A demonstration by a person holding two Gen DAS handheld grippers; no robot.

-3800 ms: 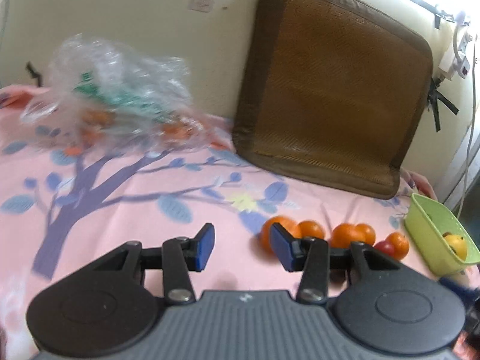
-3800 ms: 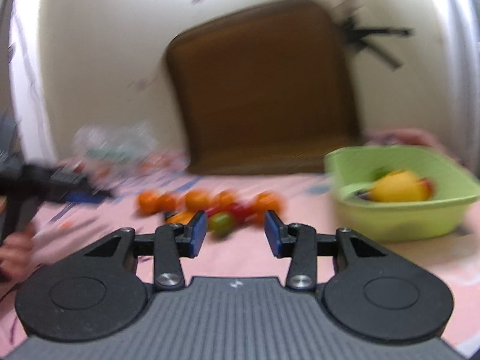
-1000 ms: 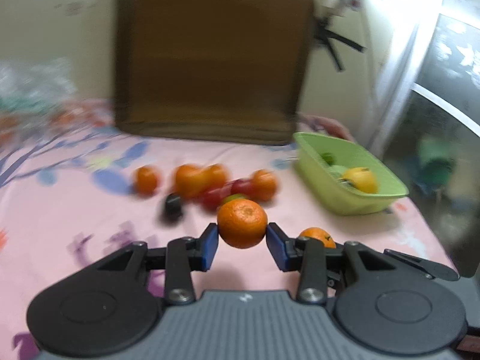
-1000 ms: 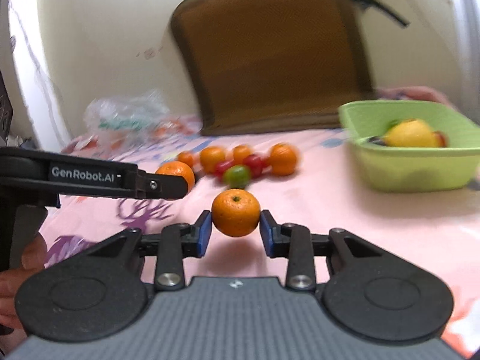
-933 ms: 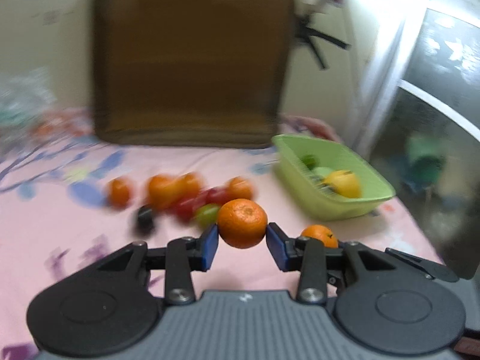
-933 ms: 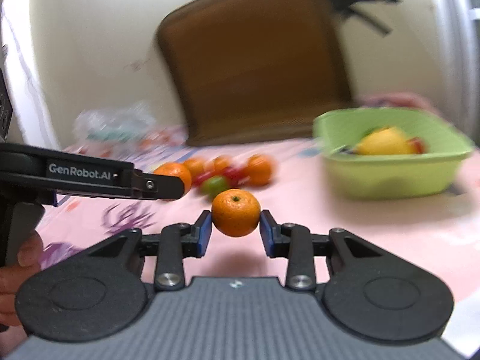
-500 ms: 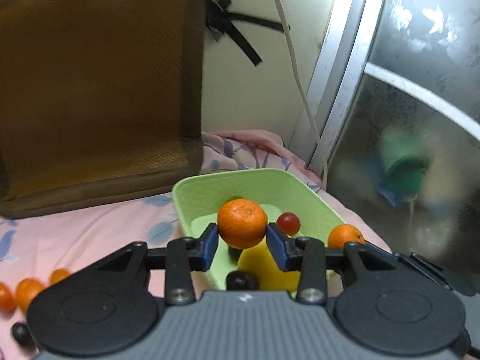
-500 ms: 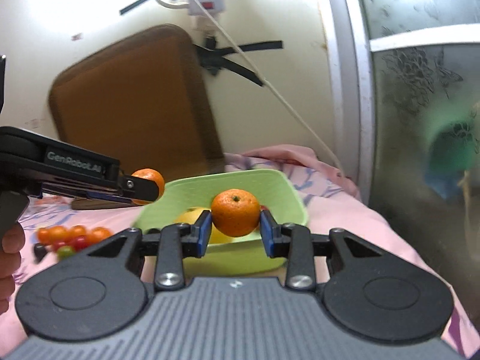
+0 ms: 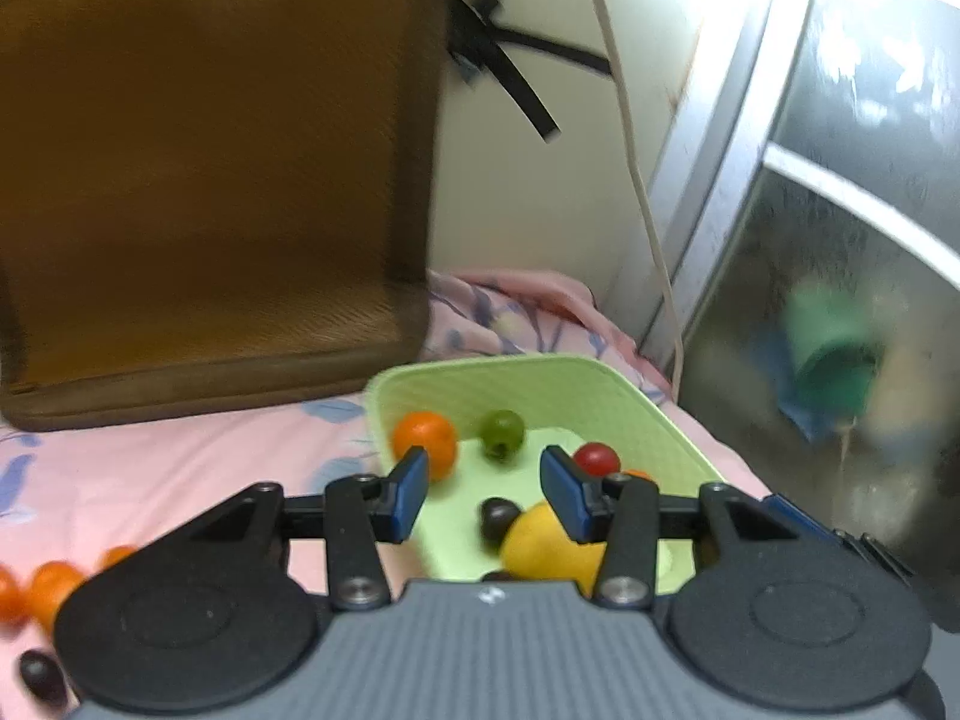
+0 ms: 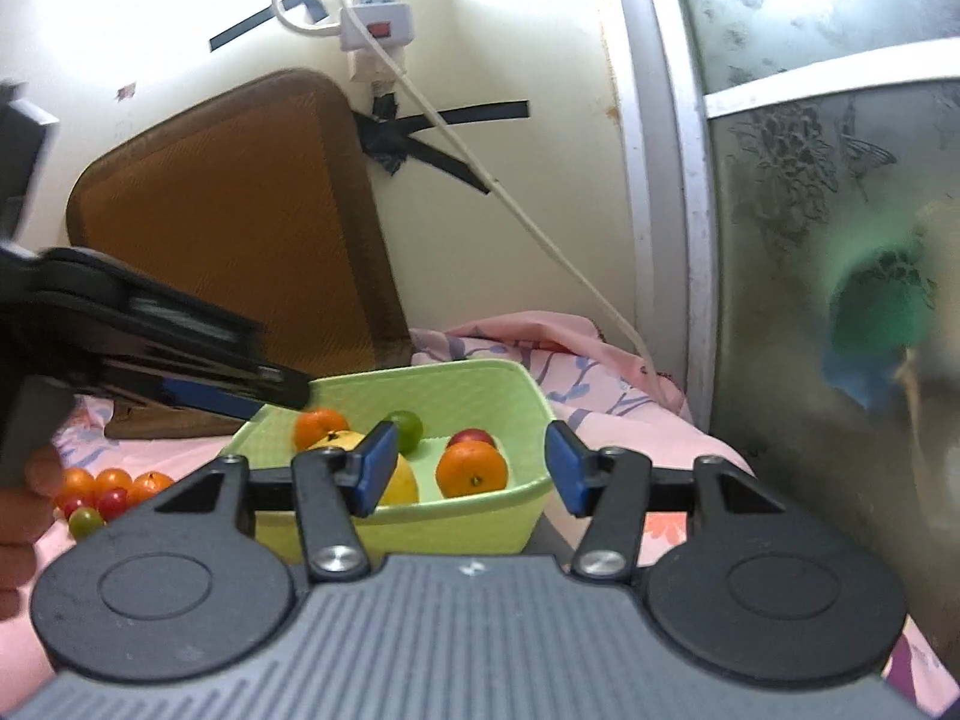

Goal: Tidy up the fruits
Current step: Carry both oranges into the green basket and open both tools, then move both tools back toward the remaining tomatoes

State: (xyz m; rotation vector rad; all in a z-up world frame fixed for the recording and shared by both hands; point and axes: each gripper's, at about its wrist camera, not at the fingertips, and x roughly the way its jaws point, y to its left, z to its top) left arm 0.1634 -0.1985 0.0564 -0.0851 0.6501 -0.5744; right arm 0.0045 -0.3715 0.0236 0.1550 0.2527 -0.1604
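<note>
Both grippers hang over the green basket [image 9: 606,375] on the pink bedsheet. My left gripper [image 9: 486,495] has its jaws opening with nothing between them; an orange [image 9: 423,437] lies in the basket just beyond its left pad. My right gripper [image 10: 471,471] is also opening and holds nothing; a second orange [image 10: 472,468] rests on the basket floor [image 10: 420,375] past its pads. A lemon [image 10: 401,480], a lime [image 10: 405,420], a red tomato [image 9: 596,459] and a dark grape [image 9: 498,519] lie in there too. The left gripper [image 10: 180,384] reaches over the rim from the left.
Loose oranges and small tomatoes [image 10: 102,489] sit on the sheet left of the basket. A brown cushion [image 10: 240,240] leans on the wall behind. A power strip and cable [image 10: 375,18] hang above, and a frosted glass door [image 10: 840,240] stands at the right. A hand [image 10: 24,480] holds the left gripper.
Both grippers carried an orange from the pile to over the basket, then opened. The two oranges have dropped out of the jaws and now lie in the basket.
</note>
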